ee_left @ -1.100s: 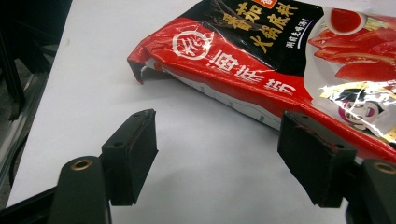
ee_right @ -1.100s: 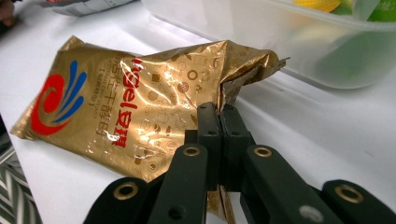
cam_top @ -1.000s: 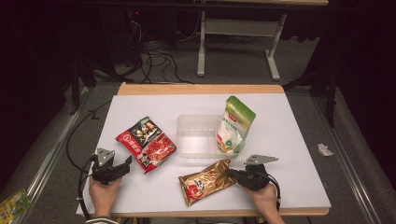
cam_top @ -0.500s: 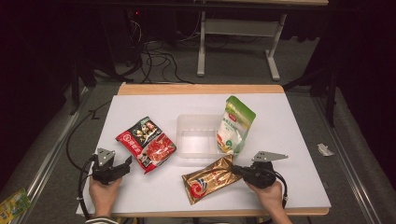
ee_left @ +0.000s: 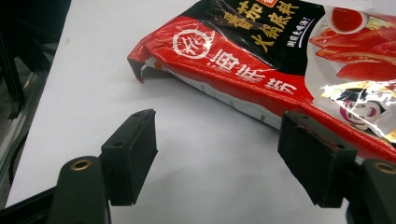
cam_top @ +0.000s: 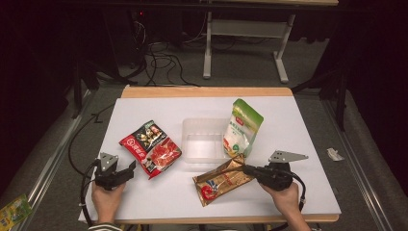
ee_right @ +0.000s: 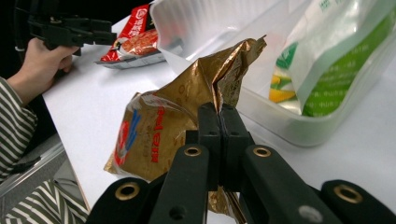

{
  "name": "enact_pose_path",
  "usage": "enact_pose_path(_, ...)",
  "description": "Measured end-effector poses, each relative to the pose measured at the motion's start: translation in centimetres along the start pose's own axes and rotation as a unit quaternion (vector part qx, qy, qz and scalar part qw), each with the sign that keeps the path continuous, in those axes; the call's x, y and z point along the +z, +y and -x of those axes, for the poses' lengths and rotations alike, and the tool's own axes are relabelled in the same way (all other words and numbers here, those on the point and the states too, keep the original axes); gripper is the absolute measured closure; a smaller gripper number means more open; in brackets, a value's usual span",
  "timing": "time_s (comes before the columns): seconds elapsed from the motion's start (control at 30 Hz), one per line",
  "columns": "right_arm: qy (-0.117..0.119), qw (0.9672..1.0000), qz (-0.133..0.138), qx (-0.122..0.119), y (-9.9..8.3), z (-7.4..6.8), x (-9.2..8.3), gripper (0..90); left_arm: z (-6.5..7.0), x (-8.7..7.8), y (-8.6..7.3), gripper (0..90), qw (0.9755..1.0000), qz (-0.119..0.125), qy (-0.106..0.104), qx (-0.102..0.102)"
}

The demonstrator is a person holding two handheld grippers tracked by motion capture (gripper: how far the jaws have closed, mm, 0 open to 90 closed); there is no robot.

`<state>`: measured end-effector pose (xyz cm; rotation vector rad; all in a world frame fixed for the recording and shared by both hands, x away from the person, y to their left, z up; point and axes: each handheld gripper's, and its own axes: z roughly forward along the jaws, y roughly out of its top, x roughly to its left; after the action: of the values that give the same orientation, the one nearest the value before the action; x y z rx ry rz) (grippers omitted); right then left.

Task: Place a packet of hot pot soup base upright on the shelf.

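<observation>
The right gripper [cam_top: 246,169] is sitting low and right of centre in the high view, its jaws clamping tight on the crinkled edge of the gold packet [cam_top: 222,180], and in the right gripper view that gold packet [ee_right: 173,121] is bunching up between the two black pads pressed flat together. The packet's far corner is lifting toward the clear plastic tub [cam_top: 204,140] at mid-frame and is just beside the tub's near rim [ee_right: 280,122], while its lower end is lying on the white tabletop [cam_top: 159,202] near the bottom edge. A green-and-white pouch [cam_top: 242,128] is leaning at the tub's right side, its lower end appearing to rest inside the tub. Over at the lower left of the high view, the left gripper [cam_top: 130,169] is resting in the person's hand, its jaws standing wide apart and gripping nothing; in the left gripper view they are framing bare table with the red packet [ee_left: 280,60] stretching across the upper right, its torn corner pointing toward the table's left edge. The red packet [cam_top: 150,147] is lying left of the tub, apart from it. Open white surface is spreading between the two hands along the bottom, and more across the far strip and the right side of the table.
</observation>
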<state>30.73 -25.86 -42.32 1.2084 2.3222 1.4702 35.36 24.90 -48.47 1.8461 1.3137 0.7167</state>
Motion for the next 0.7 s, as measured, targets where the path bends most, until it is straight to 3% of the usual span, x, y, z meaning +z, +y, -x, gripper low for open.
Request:
enact_pose_path(0.2, -0.002, 0.9998, 0.004, -0.021, 1.0, -0.4, -0.7, 90.0, 0.0, 0.0, 0.0, 28.6, 1.0000, 0.000, -0.001, 0.000)
enact_pose_path(0.7, 0.005, 0.9996, 0.026, -0.012, 2.4, 0.0, -2.4, 90.0, -0.1, 0.0, 0.0, 28.5, 1.0000, 0.001, -0.002, -0.001)
